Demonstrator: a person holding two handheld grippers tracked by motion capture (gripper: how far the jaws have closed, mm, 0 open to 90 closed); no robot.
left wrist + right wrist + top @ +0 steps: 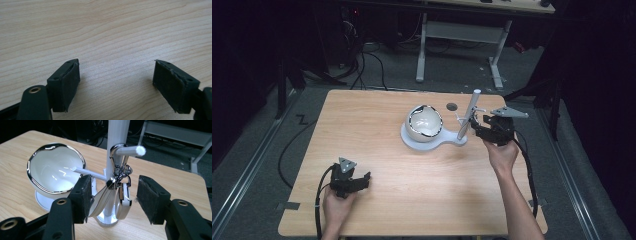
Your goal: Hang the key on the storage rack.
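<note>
Fig.: My right claw [112,195], spread, brackets the keychain [120,192] hanging on the stand's peg [128,150], prob. to pinch it. Left claw [116,82], spread w/ nothing, rests low over bare bench [105,30], out of the way.

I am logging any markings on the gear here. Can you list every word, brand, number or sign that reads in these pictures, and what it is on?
None can be read.
The white stand, the bowl and the keychain hanging on the stand's peg show no print.
The right gripper and the left gripper carry no visible label.
The table bears plain wood grain.
</note>
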